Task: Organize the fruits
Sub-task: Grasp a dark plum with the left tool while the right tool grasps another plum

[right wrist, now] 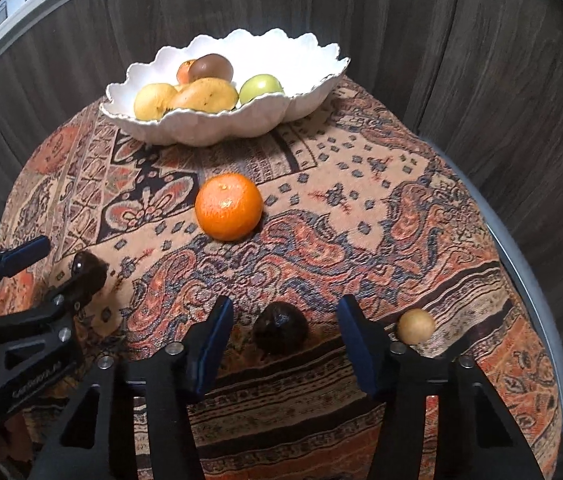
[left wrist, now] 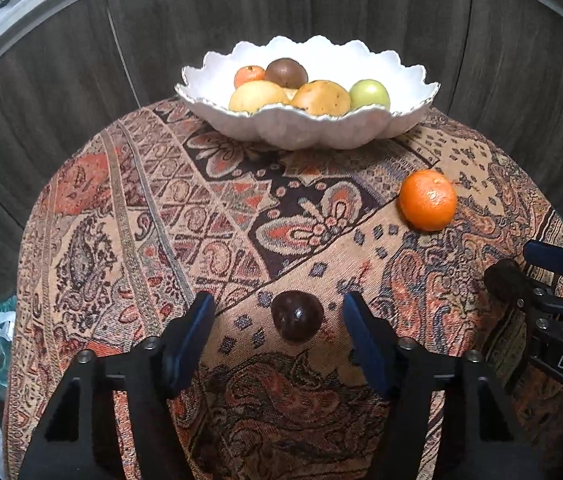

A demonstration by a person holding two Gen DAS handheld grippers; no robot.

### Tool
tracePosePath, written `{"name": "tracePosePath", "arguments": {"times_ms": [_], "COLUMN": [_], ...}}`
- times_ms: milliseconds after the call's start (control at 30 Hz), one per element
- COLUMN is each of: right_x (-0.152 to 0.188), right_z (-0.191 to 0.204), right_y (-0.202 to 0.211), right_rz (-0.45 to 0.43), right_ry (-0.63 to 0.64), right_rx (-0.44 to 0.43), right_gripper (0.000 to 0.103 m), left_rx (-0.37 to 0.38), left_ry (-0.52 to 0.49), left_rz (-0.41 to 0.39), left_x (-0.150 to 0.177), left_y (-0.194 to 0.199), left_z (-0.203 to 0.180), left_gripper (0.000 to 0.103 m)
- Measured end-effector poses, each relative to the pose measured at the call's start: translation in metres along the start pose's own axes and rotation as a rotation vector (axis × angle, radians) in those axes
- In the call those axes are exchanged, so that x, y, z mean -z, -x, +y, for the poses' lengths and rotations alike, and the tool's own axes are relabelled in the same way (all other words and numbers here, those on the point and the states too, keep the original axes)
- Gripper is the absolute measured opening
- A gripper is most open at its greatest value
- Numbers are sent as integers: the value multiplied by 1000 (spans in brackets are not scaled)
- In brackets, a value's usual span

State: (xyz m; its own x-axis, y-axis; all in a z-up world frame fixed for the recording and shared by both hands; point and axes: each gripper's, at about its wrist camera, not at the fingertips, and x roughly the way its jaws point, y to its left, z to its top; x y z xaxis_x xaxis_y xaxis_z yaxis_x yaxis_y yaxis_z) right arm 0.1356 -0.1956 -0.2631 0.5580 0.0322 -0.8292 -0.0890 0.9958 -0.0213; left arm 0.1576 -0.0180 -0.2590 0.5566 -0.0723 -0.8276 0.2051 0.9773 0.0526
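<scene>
A dark round fruit is lying on the patterned tablecloth at its near edge, sitting between the blue pads of the left gripper, whose jaws are standing spread with a gap on each side of the fruit — the pads are not touching it. The fruit is nearly a ball, so no long axis is showing; a small glossy dimple is facing up toward the camera. A second dark fruit, just as round and a little wrinkled, is sitting in the same way between the pads of the right gripper, which is also standing apart and clear of it. Just beyond the right gripper's outer finger, a small tan ball-shaped fruit is resting on the cloth. Farther in, near the middle of the table, an orange is sitting alone with its stem scar facing up and toward the camera. At the far side of the table a white scalloped bowl is holding several fruits: two yellow ones in front — their long axes lying roughly across the bowl — a green one to the right, and a small orange one beside a brown one behind. Grey wood-grain panels are rising behind the table.
</scene>
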Motion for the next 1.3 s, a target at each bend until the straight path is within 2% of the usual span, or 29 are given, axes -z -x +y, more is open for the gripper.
{"name": "tracePosePath", "arguments": {"times_ms": [200, 267, 333, 467, 933, 1300], "right_x": [2, 2, 3, 4, 2, -21], "right_z": [1, -1, -2, -3, 2, 0], "right_y": [-5, -7, -12, -14, 1, 19], "right_rz": [9, 17, 36, 41, 1, -50], "right_ry": [-1, -7, -18, -25, 2, 5], "right_rx": [-5, -8, -17, -31, -35, -45], "right_gripper": [49, 48, 38, 32, 31, 31], "left_rx": [18, 22, 30, 54, 61, 61], "left_ry": [1, 1, 0, -7, -2, 11], "left_rz": [15, 21, 22, 19, 1, -22], "left_x": [1, 1, 2, 1, -3, -28], "left_y": [-7, -10, -11, -11, 5, 26], "left_z": [-1, -2, -2, -3, -2, 0], "left_gripper": [46, 45, 40, 28, 27, 27]}}
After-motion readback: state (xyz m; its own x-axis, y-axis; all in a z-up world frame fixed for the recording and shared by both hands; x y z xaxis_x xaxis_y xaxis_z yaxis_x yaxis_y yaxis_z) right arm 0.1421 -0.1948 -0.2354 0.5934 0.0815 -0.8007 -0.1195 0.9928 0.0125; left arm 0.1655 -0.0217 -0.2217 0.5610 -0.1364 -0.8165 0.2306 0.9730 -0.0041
